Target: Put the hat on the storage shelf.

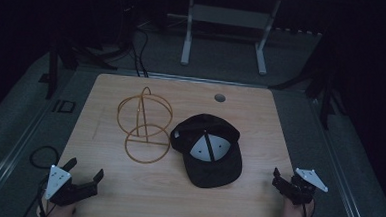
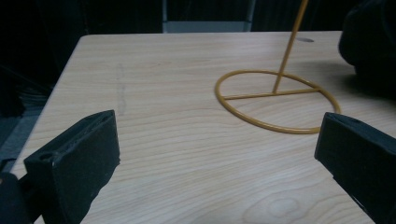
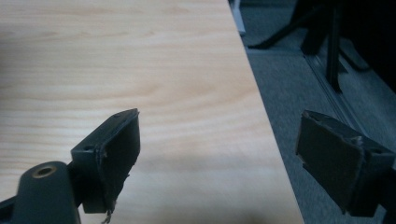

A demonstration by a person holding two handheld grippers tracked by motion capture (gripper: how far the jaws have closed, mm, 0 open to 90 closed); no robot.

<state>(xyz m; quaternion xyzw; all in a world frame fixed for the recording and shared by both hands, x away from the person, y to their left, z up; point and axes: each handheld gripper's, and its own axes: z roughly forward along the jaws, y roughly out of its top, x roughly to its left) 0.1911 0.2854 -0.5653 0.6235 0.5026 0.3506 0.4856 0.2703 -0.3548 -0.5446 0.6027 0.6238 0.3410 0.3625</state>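
A yellow wire stand (image 1: 145, 126), made of a flat base ring and an upright hoop frame, stands on the wooden table (image 1: 126, 195) left of centre. Right beside it a black cap (image 1: 210, 150) lies upside down, its pale lining showing. My left gripper (image 1: 86, 167) rests open at the near left corner, holding nothing. In the left gripper view, the stand's base ring (image 2: 278, 100) lies ahead of my left gripper (image 2: 217, 144), and the cap (image 2: 369, 42) sits at the far right. My right gripper (image 1: 285, 177) is open and holds nothing at the near right edge; the right gripper view shows my right gripper (image 3: 219, 144) straddling the table's edge (image 3: 261, 121).
A round cable hole (image 1: 220, 97) sits near the table's far edge. Beyond the table stands a white desk frame (image 1: 187, 43). Dark stand legs (image 1: 53, 66) flank both sides, and cables (image 1: 41, 155) lie on the grey floor at the left.
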